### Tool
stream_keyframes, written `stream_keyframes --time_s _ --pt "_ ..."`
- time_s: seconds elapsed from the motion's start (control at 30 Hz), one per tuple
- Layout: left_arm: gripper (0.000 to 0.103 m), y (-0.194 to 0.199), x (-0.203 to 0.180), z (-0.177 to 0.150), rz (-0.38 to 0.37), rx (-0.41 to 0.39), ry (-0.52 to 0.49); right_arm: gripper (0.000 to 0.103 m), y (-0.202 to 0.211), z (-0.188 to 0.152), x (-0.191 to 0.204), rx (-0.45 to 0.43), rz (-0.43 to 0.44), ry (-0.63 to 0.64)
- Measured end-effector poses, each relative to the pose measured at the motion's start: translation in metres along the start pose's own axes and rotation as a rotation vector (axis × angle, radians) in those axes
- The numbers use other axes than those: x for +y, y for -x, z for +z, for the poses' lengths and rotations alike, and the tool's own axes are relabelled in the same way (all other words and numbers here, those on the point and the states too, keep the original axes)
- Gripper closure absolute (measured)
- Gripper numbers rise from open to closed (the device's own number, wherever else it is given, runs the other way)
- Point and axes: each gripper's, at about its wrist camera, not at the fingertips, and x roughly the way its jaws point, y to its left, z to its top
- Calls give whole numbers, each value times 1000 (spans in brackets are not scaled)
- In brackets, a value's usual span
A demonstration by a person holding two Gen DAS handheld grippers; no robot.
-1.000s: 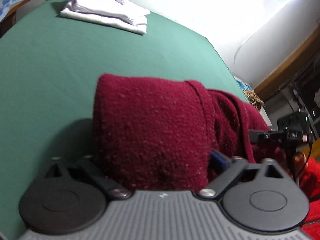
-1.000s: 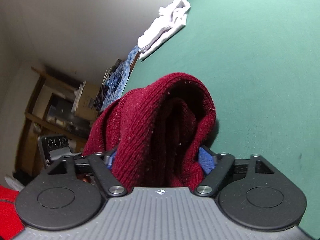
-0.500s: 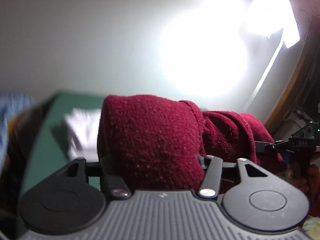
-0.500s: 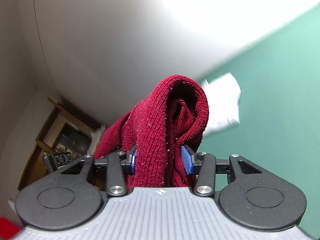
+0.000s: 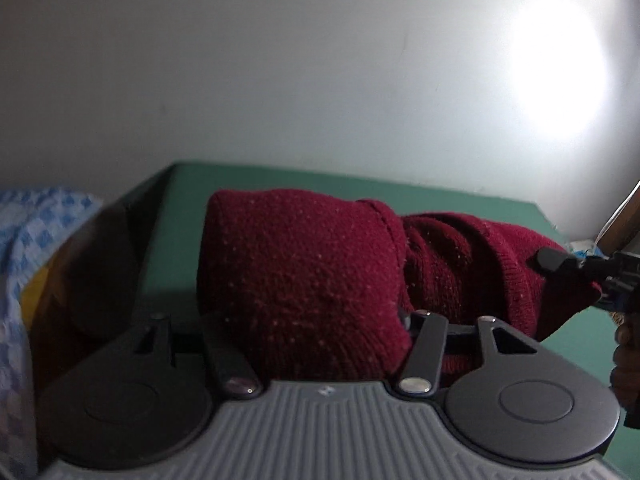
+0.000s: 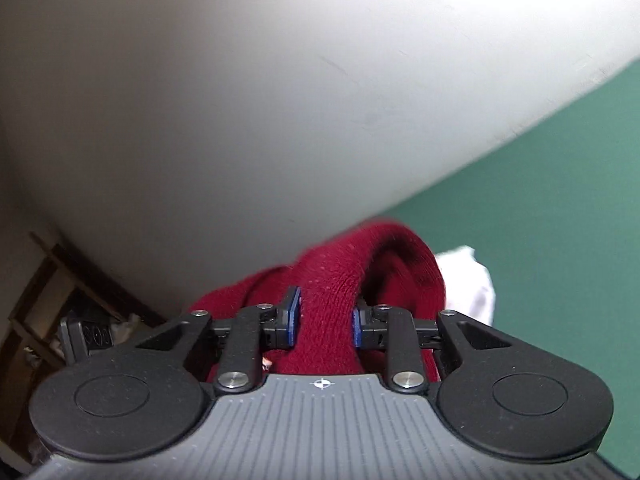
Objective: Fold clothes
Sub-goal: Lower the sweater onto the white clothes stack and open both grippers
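Left view: left tool (image 5: 308,320), opening slightly, grips a thick wad of maroon knit (image 5: 300,276) above the green surface (image 5: 460,196); carrying step. Right view: right tool (image 6: 326,320), closing, pinches the knit (image 6: 326,316) near white cloth (image 6: 472,288); next, lower together, flat, then release.

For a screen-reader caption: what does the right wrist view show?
The right gripper is closing its blue pads on a bunched dark red knitted garment, above a green surface with white cloth behind.

Pale wall (image 5: 280,80), bright glare (image 5: 560,72), wooden shelving (image 6: 44,280).
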Motion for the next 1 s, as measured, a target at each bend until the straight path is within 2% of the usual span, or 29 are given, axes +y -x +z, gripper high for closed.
stream_keyframes --time_s 0.03,0.07,0.1,0.2,0.23,0.27,0.3,0.37,0.43,0.47,0.5,0.57,0.6,0.67,0.73,0.77,0.83,0.87,0.9,0.93,0.97,1.0 --pt "34 -10 4 -9 5 6 -5 76 -5 -5 -6 16 -36 6" --pt "31 -17 8 -16 1 6 -8 71 -9 -11 -13 31 -72 11" --pt "31 -17 13 -19 -27 -11 0 65 -7 -14 -17 19 -66 -11" --pt "31 -12 30 -19 -89 -35 13 56 8 -11 -20 -47 -17 -40" --pt "29 -13 35 -18 -105 -40 17 50 11 -8 -20 -61 -3 -40" --pt "26 -17 38 -16 -117 -43 26 31 13 -4 -19 -76 12 -41" --pt "24 -19 41 -17 -125 -45 34 20 11 0 -20 -75 14 -48" --pt "20 -22 43 -19 -137 -48 47 20 0 4 -22 -48 -17 -44" --pt "20 -25 43 -21 -145 -52 59 20 -36 -2 -8 29 -79 -14" --pt "22 -26 43 -23 -149 -54 65 21 -42 -6 -11 49 -66 -24" --pt "23 -26 41 -23 -151 -58 67 31 -43 -11 -13 46 -35 -56" --pt "34 -19 33 -22 -147 -74 54 47 -30 -12 -6 3 -5 -33" --pt "36 -13 28 -20 -146 -90 38 53 -23 -13 -2 -19 9 -21" --pt "39 2 20 -16 -173 -133 27 57 2 -11 4 -66 64 -7" --pt "37 13 17 -13 -222 -169 34 57 23 -8 4 -113 94 -8" --pt "29 11 14 -12 -220 -170 30 57 32 -5 2 -132 108 -15" --pt "26 3 9 -23 -195 -120 17 55 36 -3 -12 -117 83 -52" --pt "23 -3 10 -30 -177 -84 13 54 25 -5 -21 -79 41 -68" --pt "19 -12 18 -34 -163 -60 21 49 19 -11 -27 -43 -30 -54" --pt "17 -17 23 -37 -157 -44 28 42 21 -16 -33 -64 -56 -63" --pt "16 -10 25 -37 -167 -52 33 34 24 -21 -39 -85 -81 -73" --pt "16 -1 26 -37 -175 -59 34 34 31 -22 -44 -99 -62 -124"
